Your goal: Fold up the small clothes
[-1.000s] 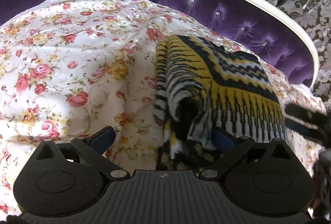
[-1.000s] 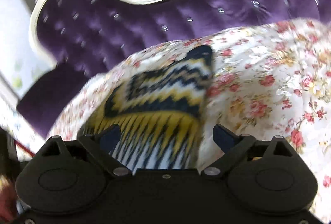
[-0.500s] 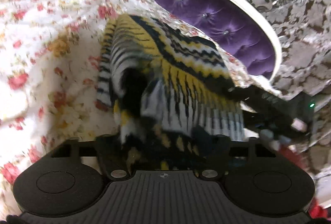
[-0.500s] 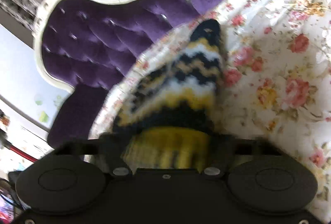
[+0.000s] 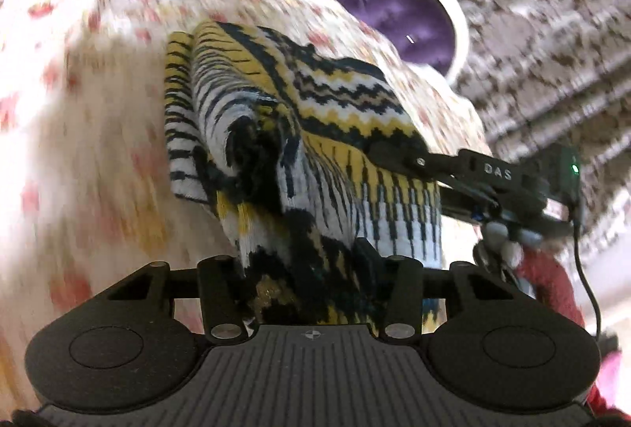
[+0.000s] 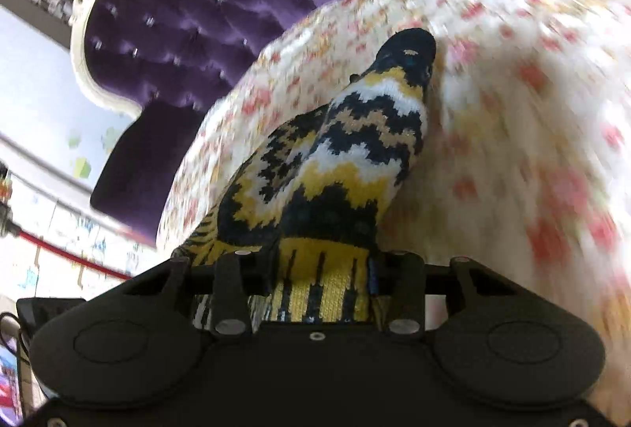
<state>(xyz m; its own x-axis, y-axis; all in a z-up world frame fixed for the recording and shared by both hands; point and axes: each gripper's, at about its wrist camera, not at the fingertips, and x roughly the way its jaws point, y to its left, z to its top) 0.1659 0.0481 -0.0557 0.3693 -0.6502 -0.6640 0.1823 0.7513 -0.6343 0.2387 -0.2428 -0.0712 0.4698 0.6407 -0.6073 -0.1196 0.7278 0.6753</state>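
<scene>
Both of my grippers pinch the near end of a yellow, black and white knitted sock (image 5: 315,119), which lies on a flowered bedspread (image 5: 98,111) in front of a purple headboard (image 6: 189,32).

Left wrist view: my left gripper (image 5: 311,285) has its two fingers drawn in on the bunched, open cuff end, with knit filling the gap between them. My right gripper (image 5: 465,170) reaches in from the right, its finger lying on the striped part of the same end.

Right wrist view: my right gripper (image 6: 315,281) is likewise closed on yellow-and-black striped fabric. The sock runs away from me up the bedspread, its dark toe (image 6: 410,52) resting against the cloth at the far end. The bedspread is smeared by motion blur in both views, while the sock stays fairly sharp.

Step in hand, as I judge it: the grasp on the cuff end is made and the fold is beginning, the near end raised off the bedspread and the toe end down. I cannot tell whether one sock or a pair is held.

The next move, in my judgement, calls for carrying both grippers forward together and level, so that the cuff comes over toward the toe without twisting. I should spread the fingers only once the cuff lies on the far half, with edges aligned.
</scene>
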